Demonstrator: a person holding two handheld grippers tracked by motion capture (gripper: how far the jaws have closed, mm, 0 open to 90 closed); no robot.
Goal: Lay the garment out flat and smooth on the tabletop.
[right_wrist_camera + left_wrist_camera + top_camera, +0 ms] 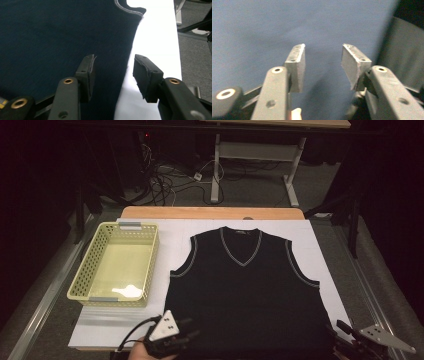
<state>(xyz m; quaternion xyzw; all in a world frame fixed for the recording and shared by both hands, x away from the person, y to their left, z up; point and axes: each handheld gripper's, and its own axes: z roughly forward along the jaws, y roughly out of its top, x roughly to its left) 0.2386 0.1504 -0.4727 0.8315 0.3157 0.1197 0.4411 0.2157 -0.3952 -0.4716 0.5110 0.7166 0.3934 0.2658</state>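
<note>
Nearest me, my left gripper (172, 332) sits at the bottom-left corner of the black sleeveless V-neck sweater vest (245, 290), its jaws standing apart with nothing between the pads (298, 65); in the left gripper view they hover over bare, blurred white table covering (262, 30). My right gripper (357, 337) waits at the vest's bottom-right corner, jaws likewise parted and empty, straddling the vest's side edge (131, 50) so that one pad lies above the knit and the other above the white table covering. I judge this paired placement at the two hem corners to suit lifting the hem for a fold. The vest lies flat, front up, hem toward me and V-neck (241, 247) away, spread across the middle of the white table covering. A narrow white margin runs along its right side; a wider one separates its left side from the perforated pale-yellow plastic basket (82, 277), which stands empty, well apart from the vest, probably as the destination. Beyond the collar a strip of white remains, then the wooden table edge (212, 213), giving room to fold forward. Farthest off are floor cables (170, 182) and another table's legs (216, 170).
</note>
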